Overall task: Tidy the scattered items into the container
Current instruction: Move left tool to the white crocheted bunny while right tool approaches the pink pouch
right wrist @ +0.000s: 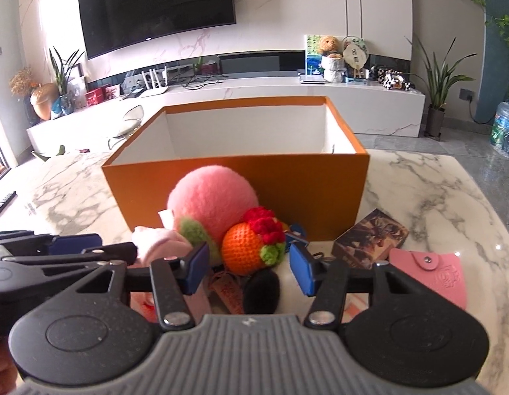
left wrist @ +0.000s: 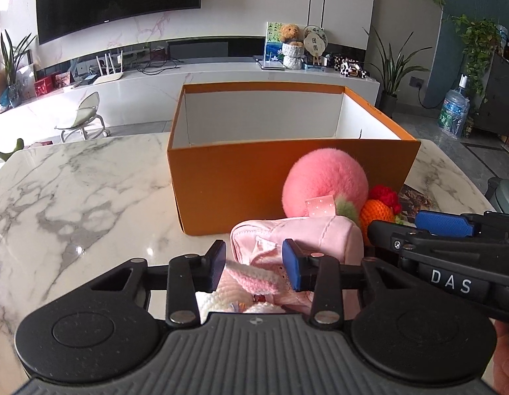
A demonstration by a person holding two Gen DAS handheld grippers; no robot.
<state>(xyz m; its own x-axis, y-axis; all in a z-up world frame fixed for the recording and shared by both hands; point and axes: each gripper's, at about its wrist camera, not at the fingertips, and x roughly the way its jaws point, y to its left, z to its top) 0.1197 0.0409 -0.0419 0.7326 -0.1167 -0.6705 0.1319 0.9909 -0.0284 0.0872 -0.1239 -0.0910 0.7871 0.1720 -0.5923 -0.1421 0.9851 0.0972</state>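
On the marble surface (left wrist: 73,177), an orange box (left wrist: 241,184) is seen standing open at the top, with nothing visible inside from either wrist view. At the left, the left tongs (left wrist: 254,260) are held spread, with a pink fabric pouch (left wrist: 297,233) lying between and just ahead of the fingers; a pink and white knitted piece (left wrist: 251,278) is seen beneath them. No pinch is made. Behind the pouch, a pink plush ball (left wrist: 323,184) rests against the near wall of the box. Further right, the right tongs (right wrist: 249,265) are likewise spread and nothing is gripped. Directly ahead of them lies an orange crocheted fruit (right wrist: 244,247) with a red tuft, touching the plush ball; a black and white soft item (right wrist: 271,283) lies below, partly hidden. To the right, a small printed box (right wrist: 369,240) and a pink snap wallet (right wrist: 432,273) are set on the surface, near the orange box but apart from it.

The pile is judged to lie on the near side of the box, so each item must be lifted up and forward over the near wall. The left tongs are judged nearer the pouch, the right tongs nearer the crocheted fruit. The long axis of the pouch appears to run across the left fingers.
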